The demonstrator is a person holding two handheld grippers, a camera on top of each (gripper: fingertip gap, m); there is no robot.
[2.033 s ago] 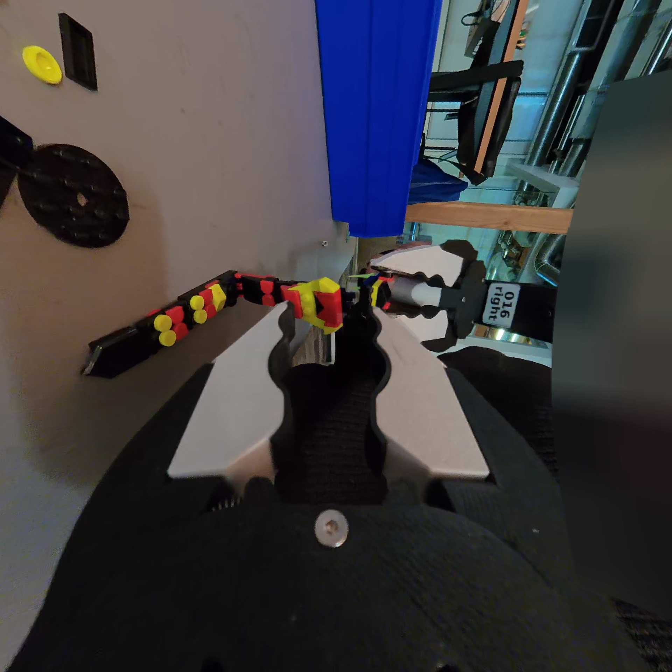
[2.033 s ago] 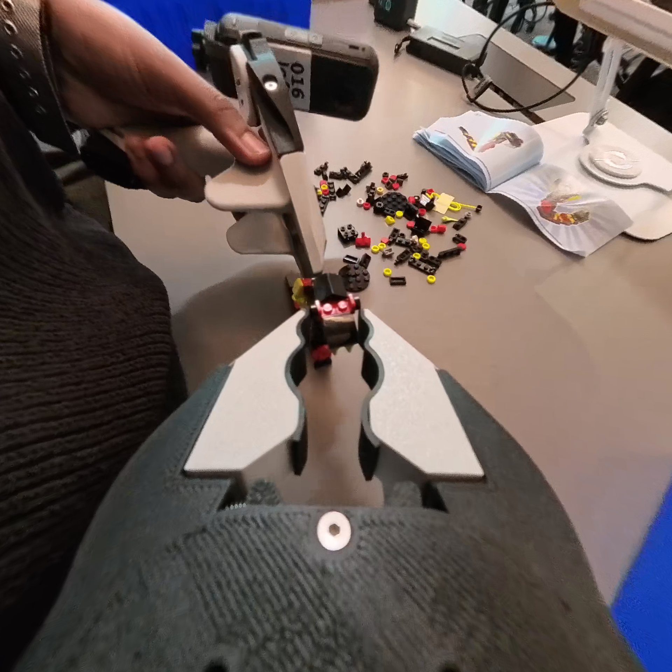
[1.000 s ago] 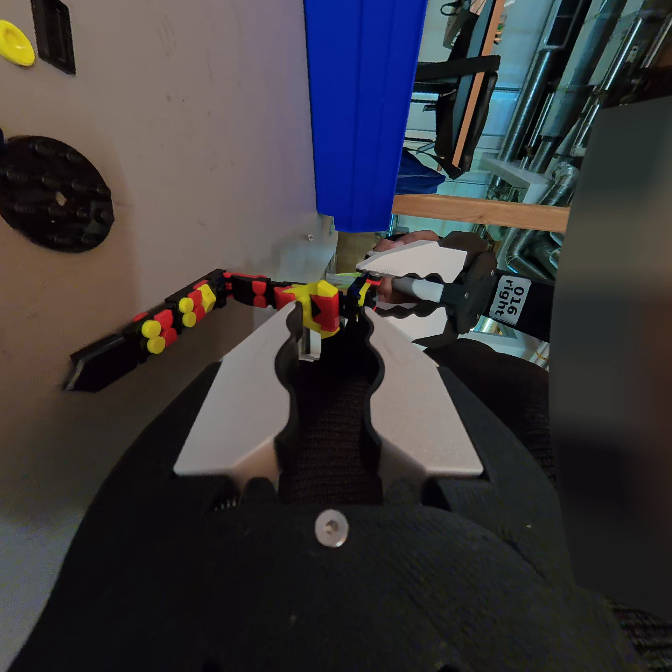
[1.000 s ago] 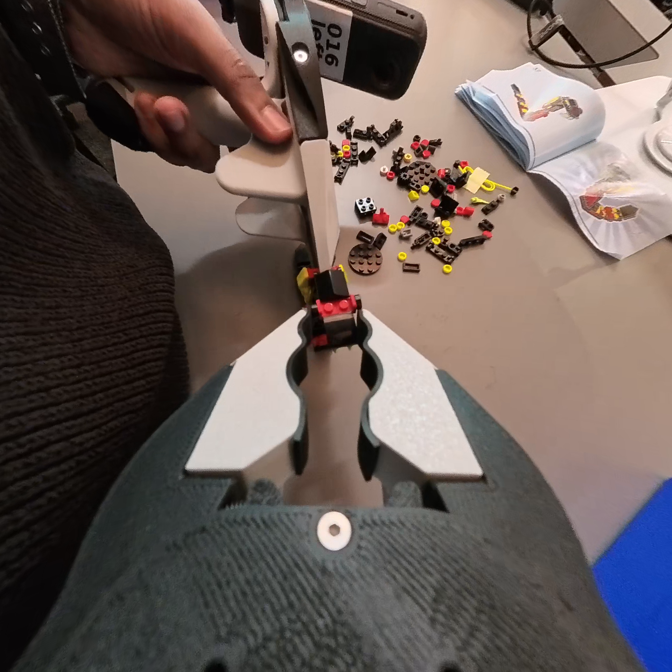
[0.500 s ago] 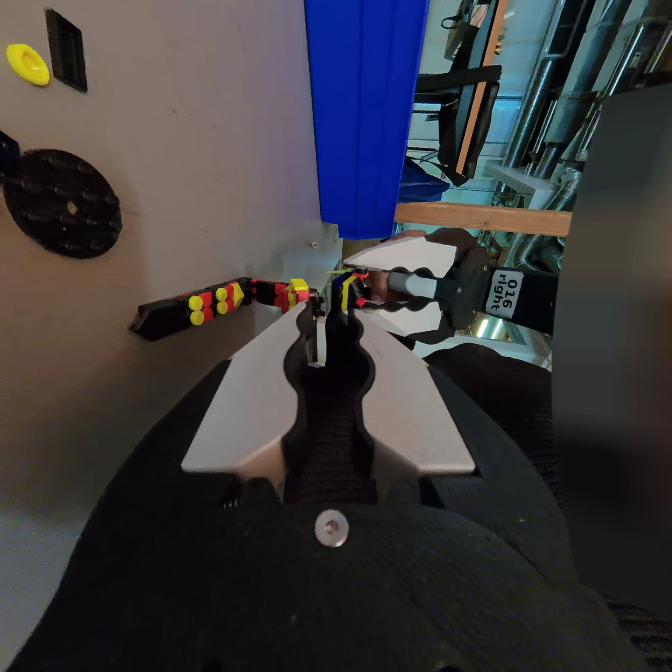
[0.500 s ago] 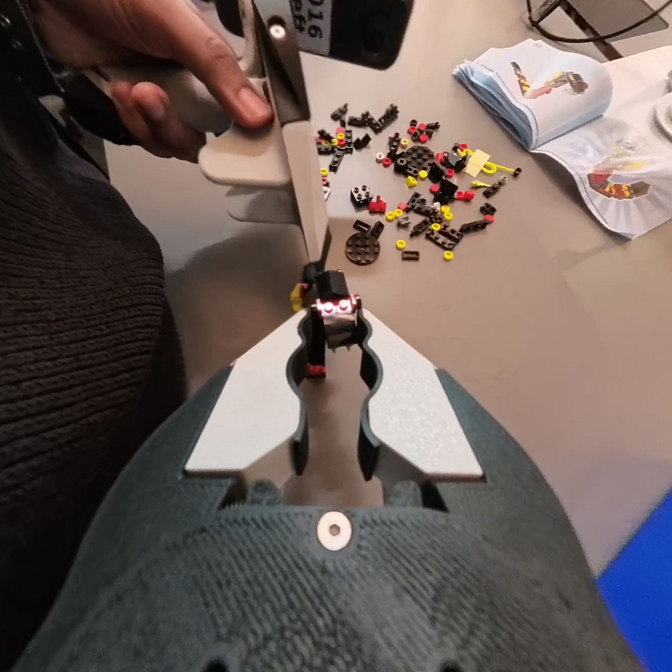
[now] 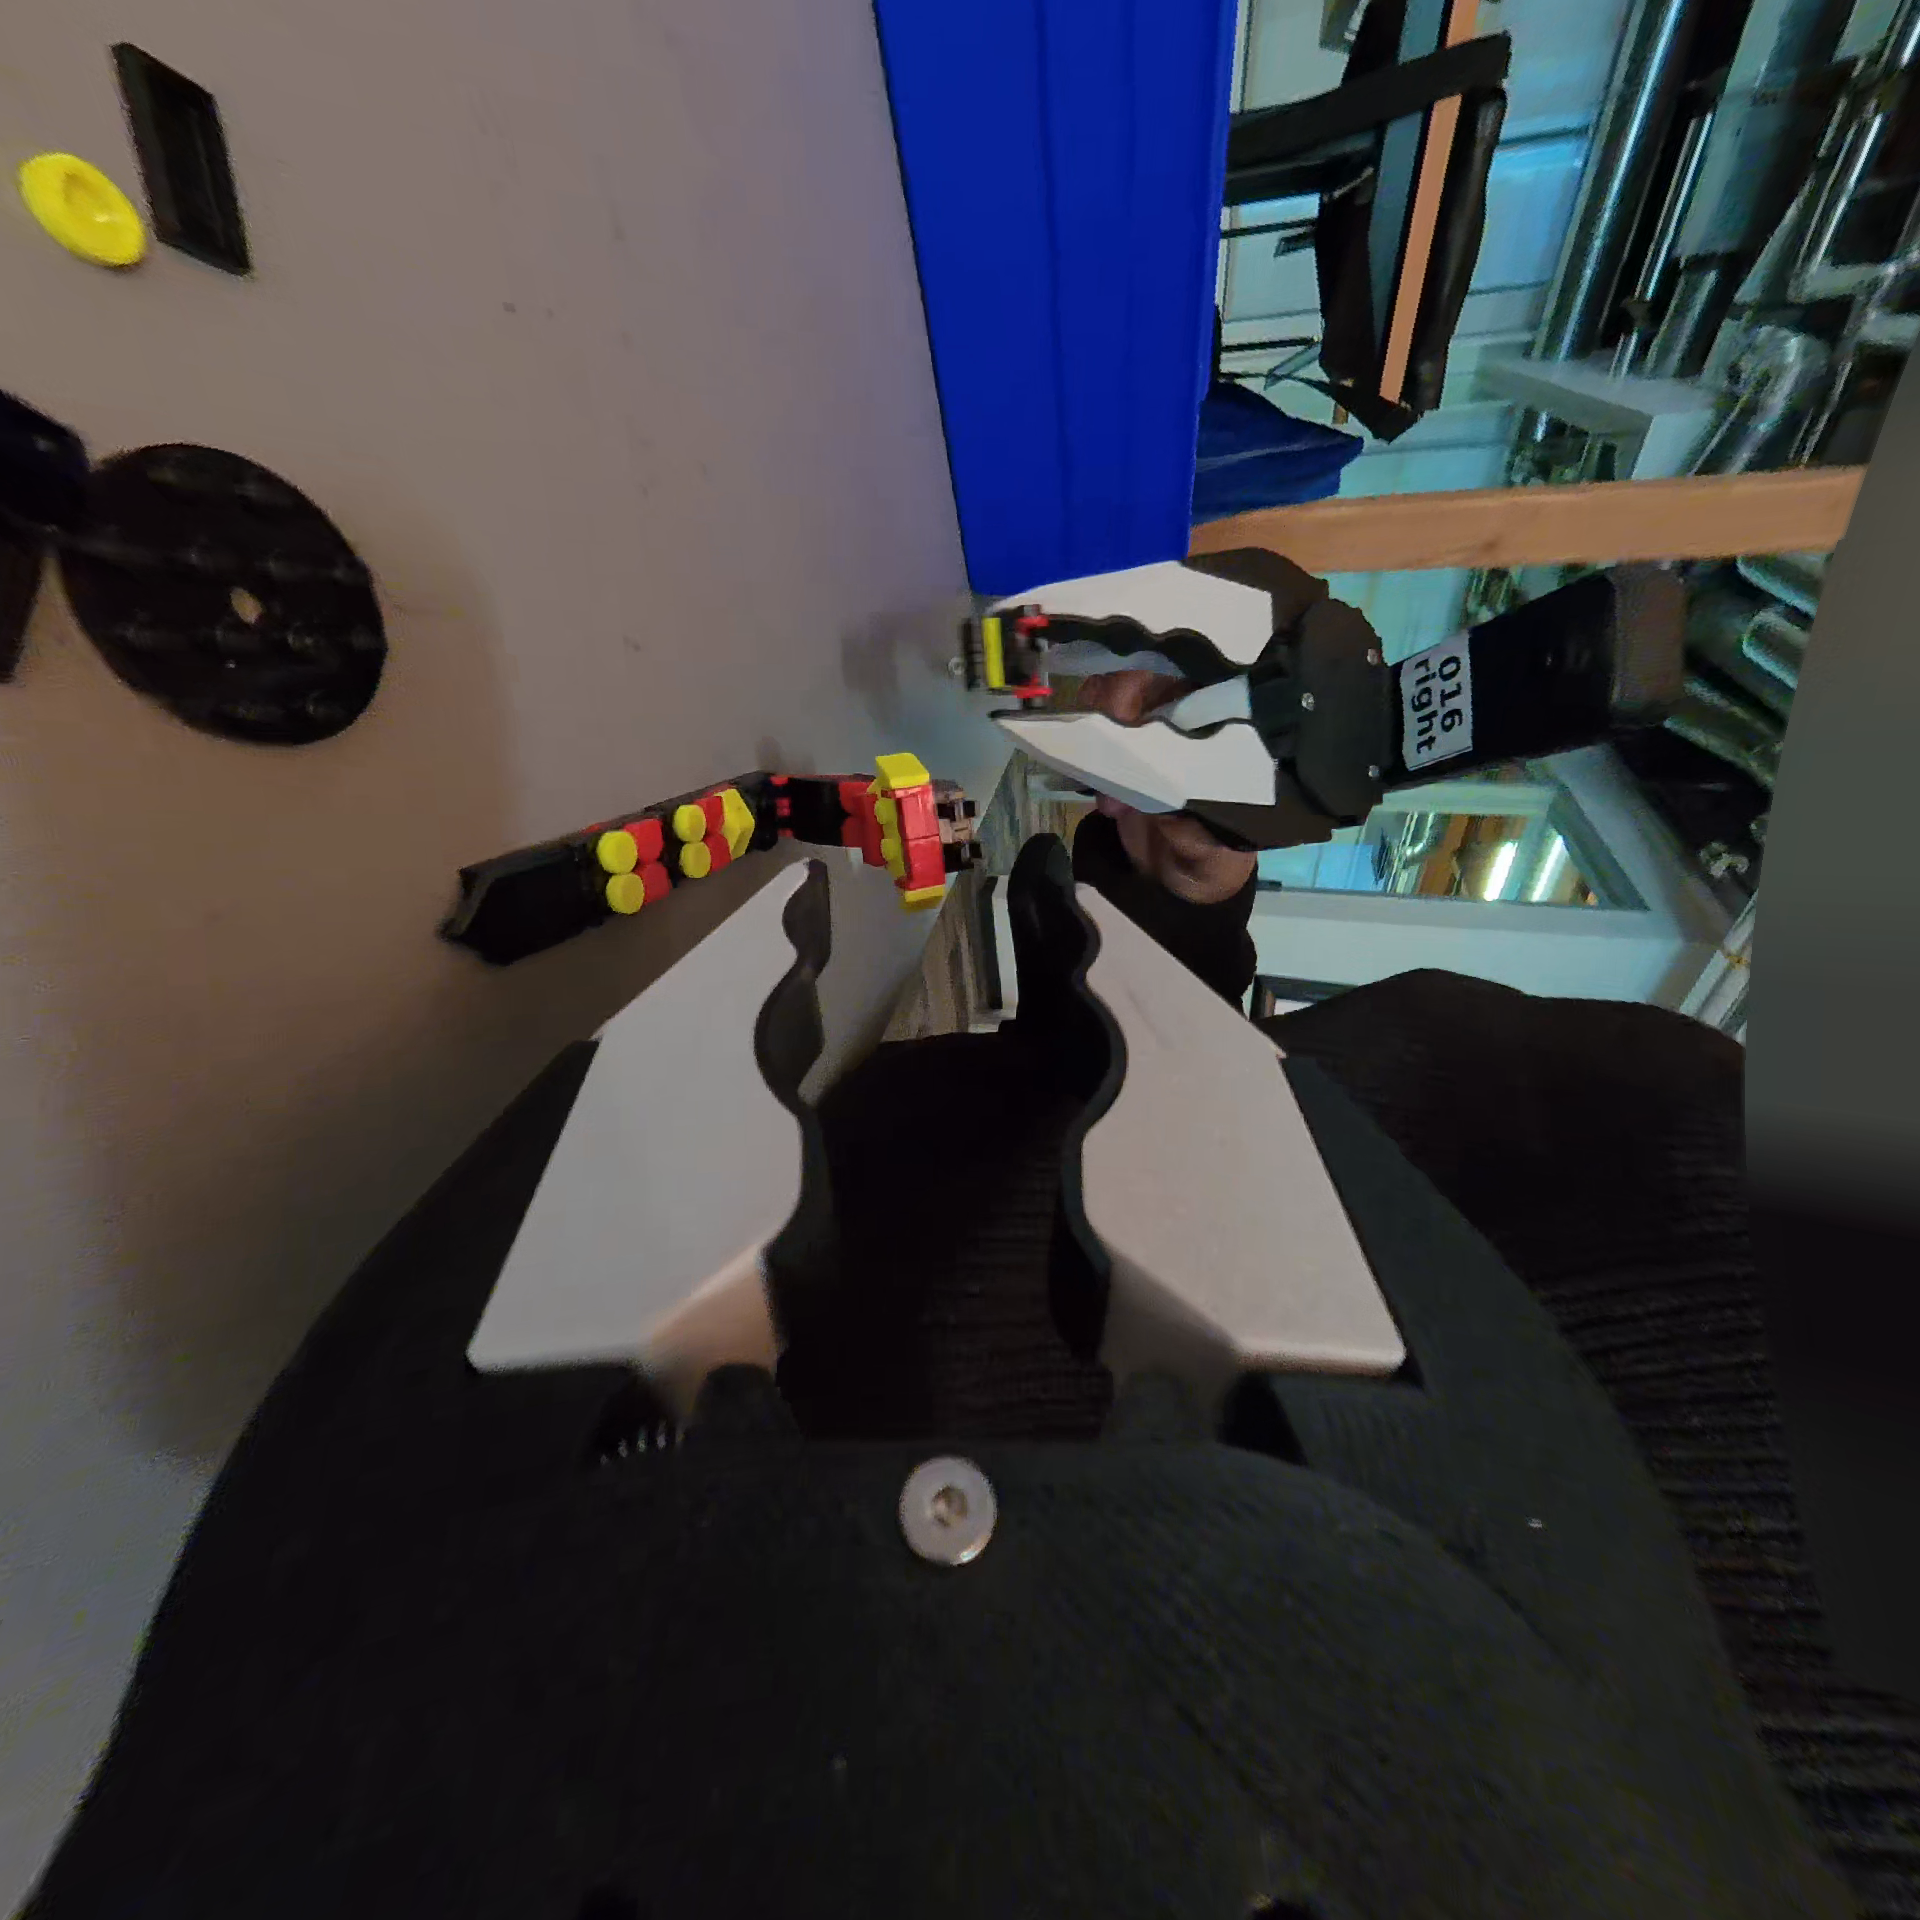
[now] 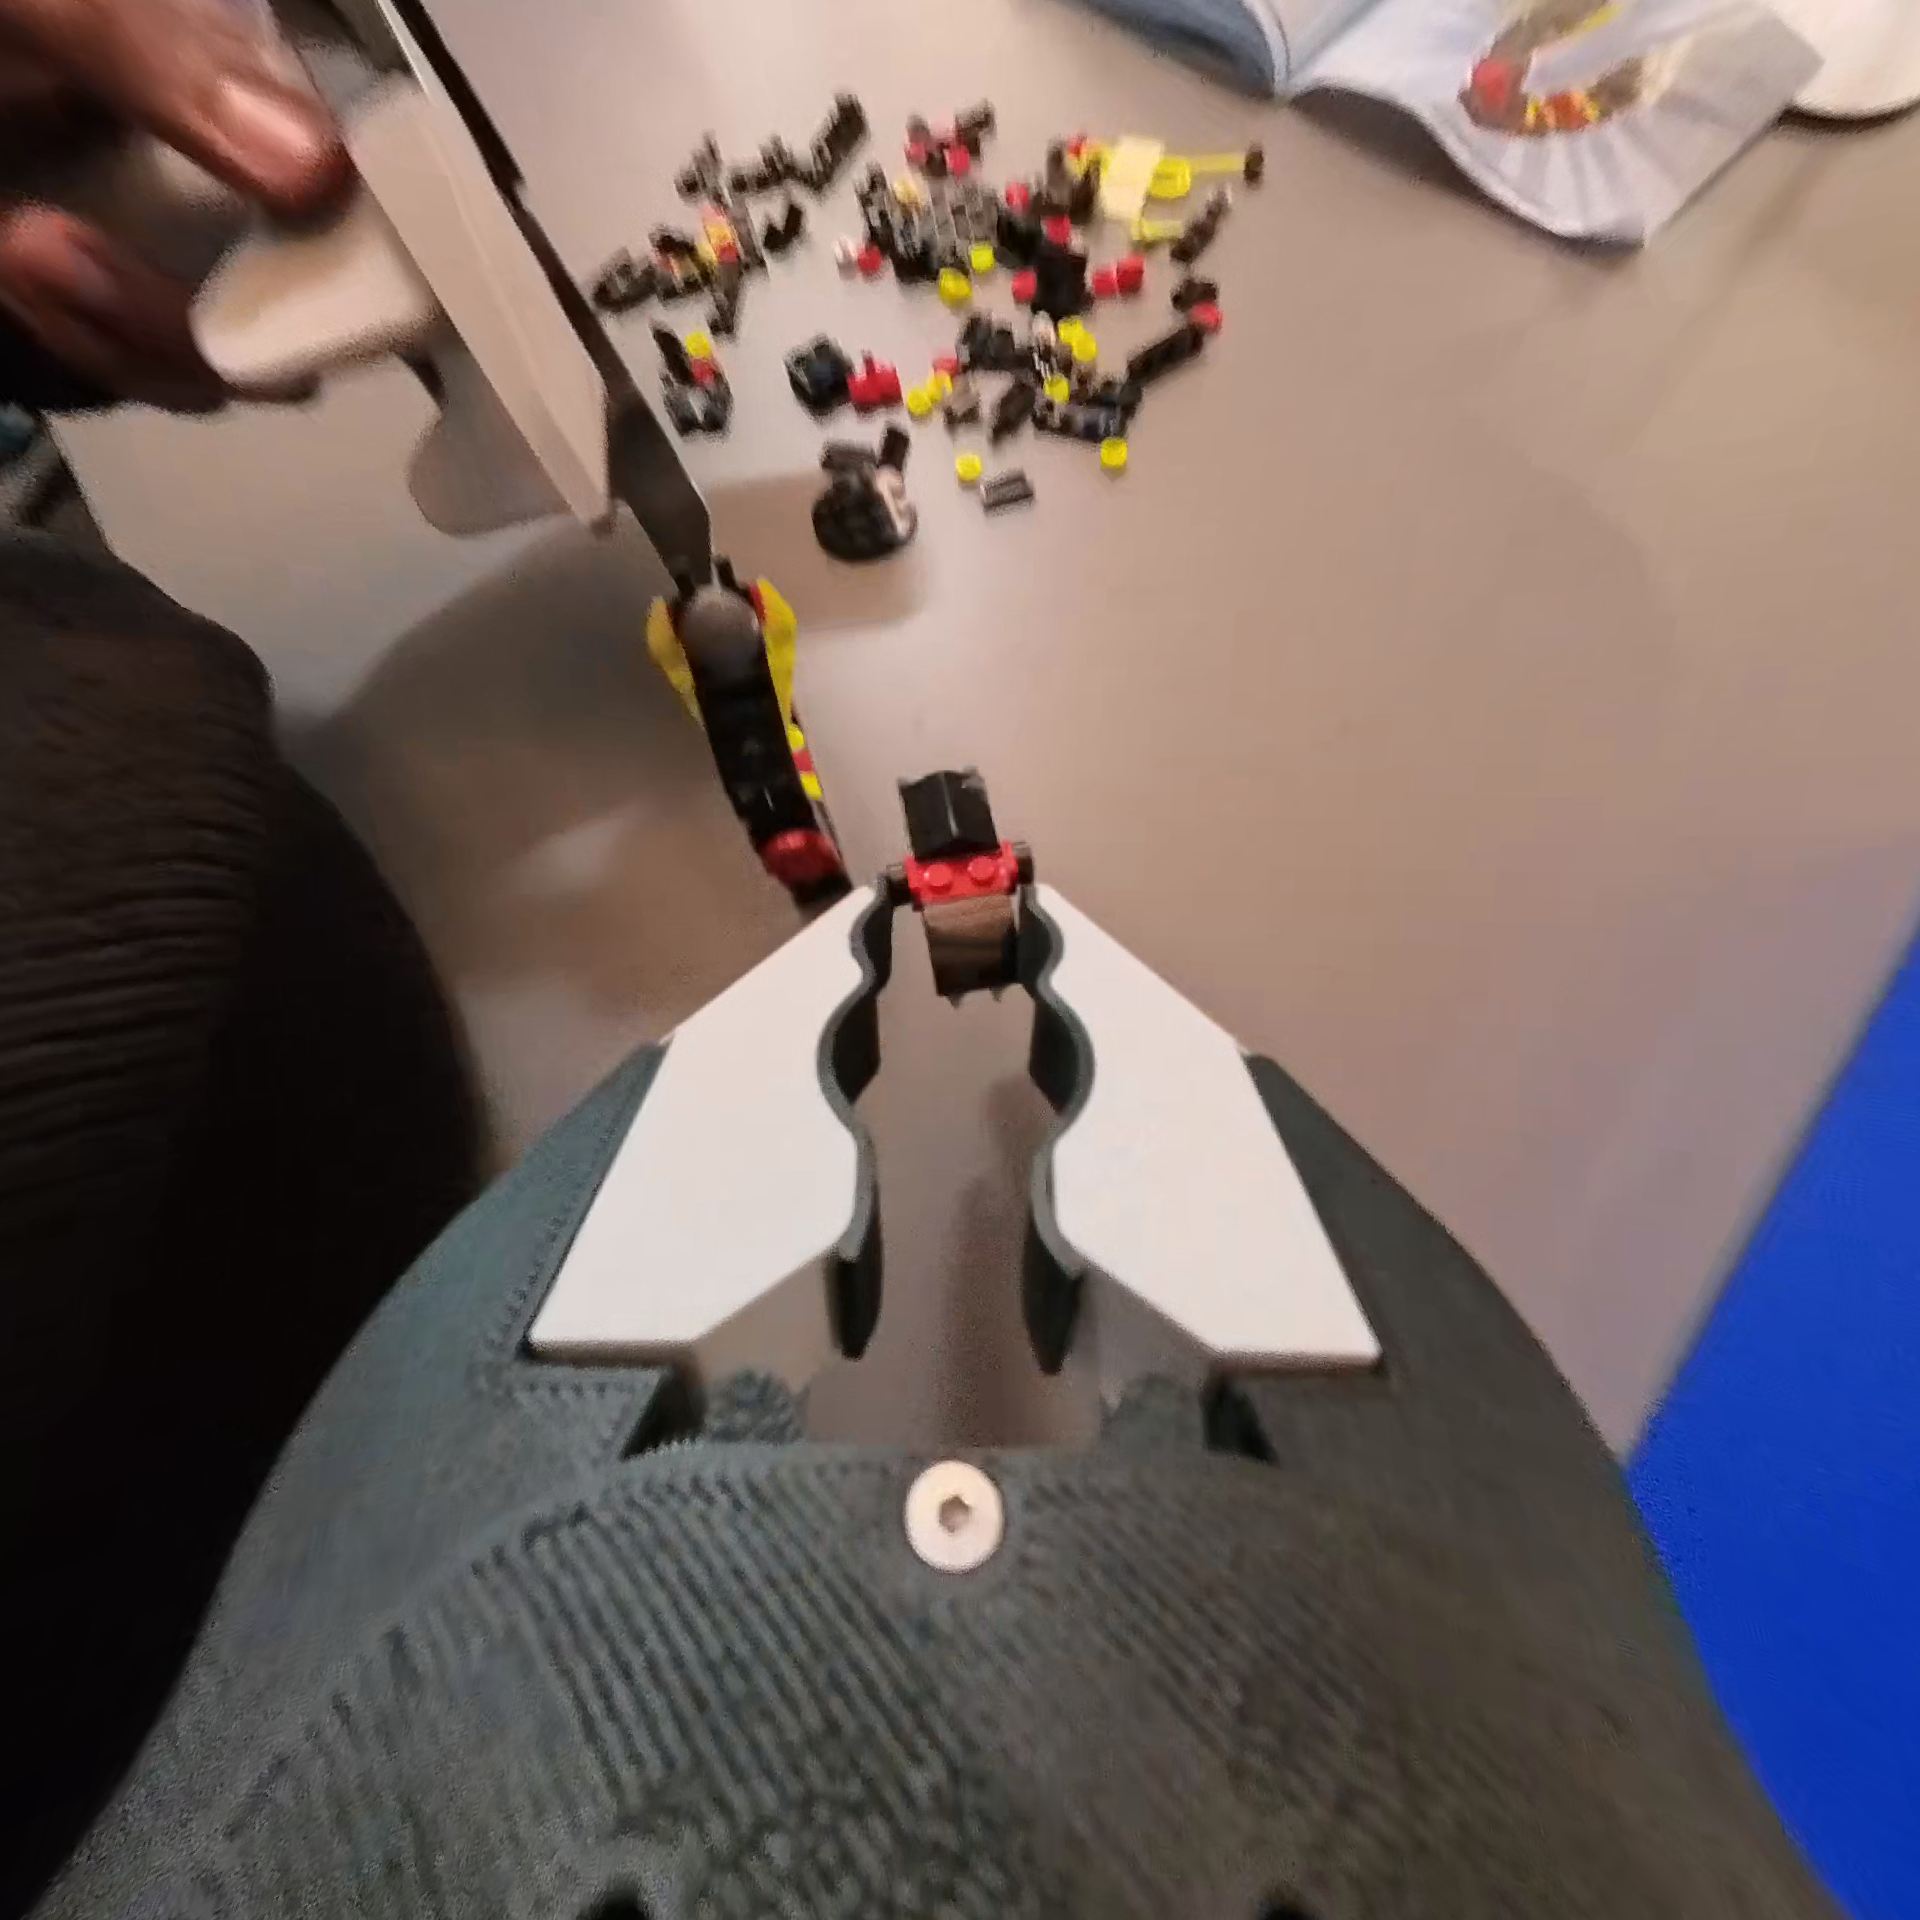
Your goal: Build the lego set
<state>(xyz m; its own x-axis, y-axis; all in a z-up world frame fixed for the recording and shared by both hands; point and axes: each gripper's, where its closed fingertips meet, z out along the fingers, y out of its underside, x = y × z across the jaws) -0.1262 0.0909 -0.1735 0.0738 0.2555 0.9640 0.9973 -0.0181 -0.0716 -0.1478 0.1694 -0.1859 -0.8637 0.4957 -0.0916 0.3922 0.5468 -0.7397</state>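
Observation:
A long black, red and yellow lego assembly (image 7: 717,842) lies on the grey table (image 7: 520,416), and it also shows in the right wrist view (image 8: 748,717). My left gripper (image 7: 925,868) is open, with its fingertips on either side of the assembly's yellow and red end. In the right wrist view one of its fingers (image 8: 623,436) reaches down to that end. My right gripper (image 8: 954,899) is shut on a small black and red lego piece (image 8: 956,852), held just right of the assembly and apart from it. The right gripper also shows in the left wrist view (image 7: 997,665).
A pile of loose black, red and yellow pieces (image 8: 935,291) lies farther off, with a black round plate (image 8: 862,509) in front and an open instruction booklet (image 8: 1558,94) beyond. A blue panel (image 7: 1060,291) stands past the table edge. A person's dark sleeve (image 8: 156,935) is at the left. The gap from one gripper's tips to the other's is roughly 9 cm.
My left gripper has opened and let go of the long assembly. My right gripper has pulled away from the assembly with the small piece still in it.

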